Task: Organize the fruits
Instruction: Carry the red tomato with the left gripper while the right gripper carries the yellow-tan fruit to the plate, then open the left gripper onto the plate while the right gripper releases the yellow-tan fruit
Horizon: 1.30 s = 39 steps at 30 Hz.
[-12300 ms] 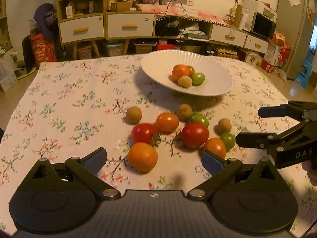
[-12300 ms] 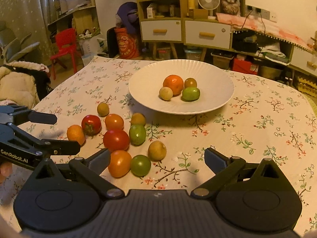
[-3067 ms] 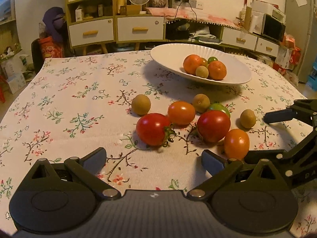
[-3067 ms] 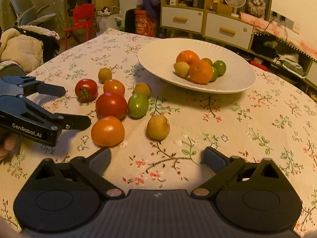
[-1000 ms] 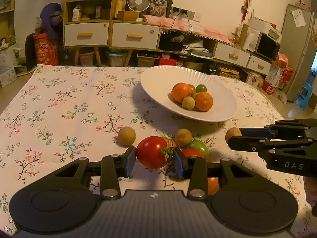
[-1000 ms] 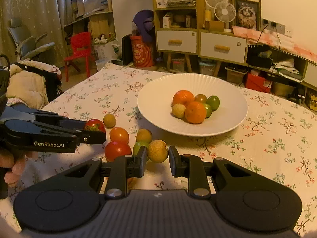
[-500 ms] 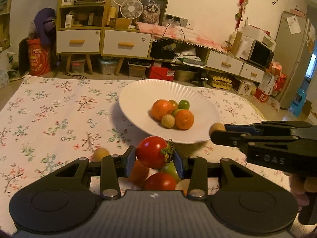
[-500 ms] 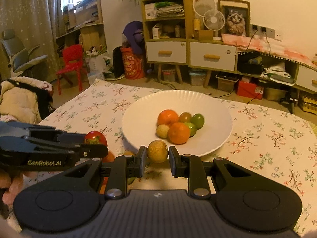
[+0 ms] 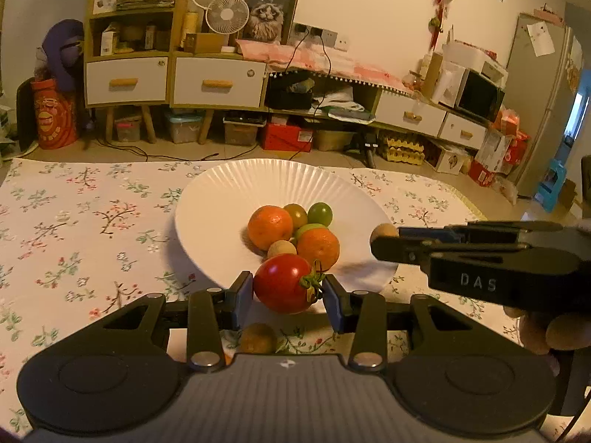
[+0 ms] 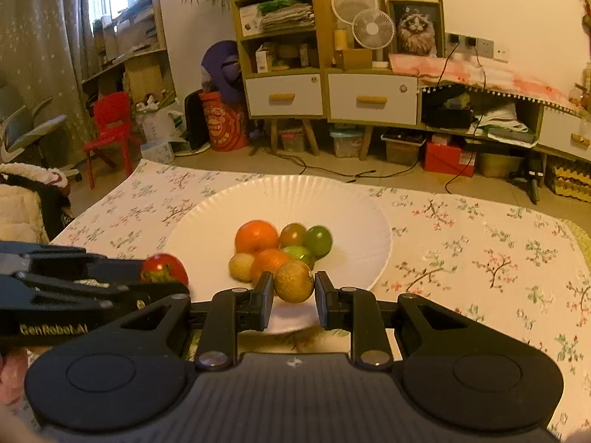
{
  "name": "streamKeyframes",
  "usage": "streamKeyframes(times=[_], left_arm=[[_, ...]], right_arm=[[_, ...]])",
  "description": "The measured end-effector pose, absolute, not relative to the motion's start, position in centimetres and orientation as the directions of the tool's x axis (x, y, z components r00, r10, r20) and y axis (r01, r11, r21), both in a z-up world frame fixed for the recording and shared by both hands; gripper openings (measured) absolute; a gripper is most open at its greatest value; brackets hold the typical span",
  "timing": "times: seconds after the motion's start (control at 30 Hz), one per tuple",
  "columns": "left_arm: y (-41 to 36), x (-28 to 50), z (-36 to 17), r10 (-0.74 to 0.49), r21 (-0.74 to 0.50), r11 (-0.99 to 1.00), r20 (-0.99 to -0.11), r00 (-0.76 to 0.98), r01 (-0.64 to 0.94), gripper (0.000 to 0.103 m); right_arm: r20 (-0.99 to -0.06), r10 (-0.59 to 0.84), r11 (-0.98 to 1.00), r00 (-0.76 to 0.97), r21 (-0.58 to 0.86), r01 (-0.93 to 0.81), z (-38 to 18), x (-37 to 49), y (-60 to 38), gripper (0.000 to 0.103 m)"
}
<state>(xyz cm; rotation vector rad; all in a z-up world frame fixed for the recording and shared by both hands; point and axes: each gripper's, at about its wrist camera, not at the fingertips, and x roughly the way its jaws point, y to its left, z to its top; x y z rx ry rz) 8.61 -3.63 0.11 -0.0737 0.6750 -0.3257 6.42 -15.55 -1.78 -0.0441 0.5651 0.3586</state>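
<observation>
Red tomato (image 9: 283, 282) clamped between left gripper (image 9: 288, 295) pads, plate (image 9: 221, 221) just ahead; soft, thin-skinned, grip flanks lightly. Right gripper (image 10: 294, 297) clamped on firm brown fruit (image 10: 293, 282)

A red tomato (image 9: 283, 283), a tan-brown fruit (image 10: 294, 282), a white plate (image 9: 229, 199), a floral tablecloth (image 9: 74, 221).

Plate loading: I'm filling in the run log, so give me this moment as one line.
left gripper: holds red tomato | right gripper: holds small brown fruit | both over near rim of white plate
</observation>
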Motion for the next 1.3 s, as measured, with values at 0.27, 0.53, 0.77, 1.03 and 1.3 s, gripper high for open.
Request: streamKeyframes(times=[0.27,0.53,0.77,1.03,1.3], left_arm=[[-5.0,10.0,-0.5,-0.314,-0.175,0.949,-0.620,0.719,0.263,0.043],[-6.0,10.5,-0.9,-0.302,-0.160,0.952,-0.624,0.721,0.260,0.043],[-6.2,11.0,-1.0,-0.301,-0.149,0.952,-0.626,0.719,0.268,0.043],[-6.2,11.1,-1.1,-0.303,-0.145,0.951,-0.629,0.716,0.275,0.045],[-6.0,10.8,-0.6,-0.309,-0.140,0.947,-0.638,0.705,0.288,0.061]], right_arm=[[-0.552,0.315,0.942,0.772,0.084,-0.325,-2.2,8.1,-16.2,0.022],[-0.575,0.317,0.938,0.754,0.075,-0.338,-2.7,9.3,-16.2,0.022],[-0.576,0.321,0.938,0.752,0.087,-0.334,-2.9,9.5,-16.5,0.022],[-0.578,0.319,0.938,0.751,0.077,-0.339,-2.9,9.5,-16.3,0.023],[-0.570,0.314,0.940,0.760,0.072,-0.335,-2.4,9.1,-16.3,0.027]])
